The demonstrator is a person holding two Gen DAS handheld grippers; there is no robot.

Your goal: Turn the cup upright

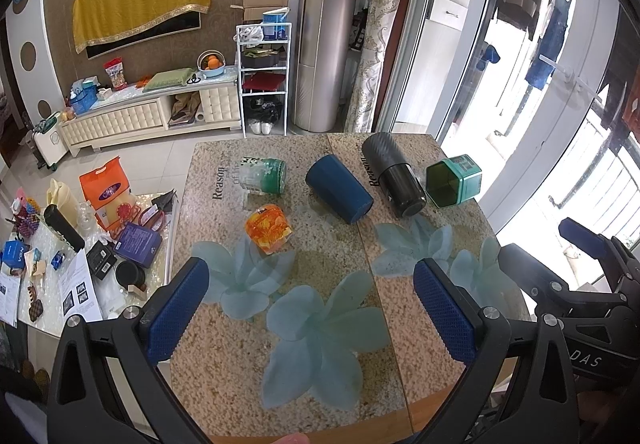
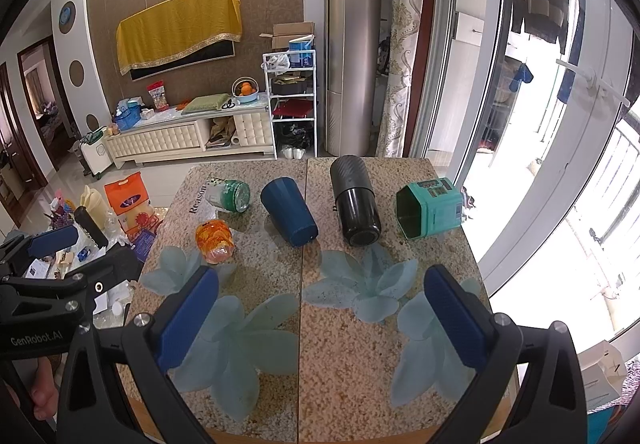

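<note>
Several cups lie on their sides on the speckled table [image 1: 400, 324]: a clear cup with a green base [image 1: 264, 176], an orange patterned cup [image 1: 269, 229], a dark blue cup [image 1: 339, 189], a black cylindrical cup [image 1: 394, 174] and a teal hexagonal tin [image 1: 454, 177]. The right wrist view shows the same row: green-based cup [image 2: 230, 196], orange cup [image 2: 214, 240], blue cup [image 2: 289, 211], black cup [image 2: 354, 200], teal tin [image 2: 428, 209]. My left gripper [image 1: 310, 310] is open and empty, hovering over the near table. My right gripper [image 2: 320, 324] is open and empty beside it.
The table [image 2: 340, 364] carries pale blue flower prints and ends near a glass door on the right. A low side table with boxes and papers [image 1: 80, 264] stands to the left. A cabinet [image 1: 152, 116] and a white rack [image 1: 262, 80] stand behind.
</note>
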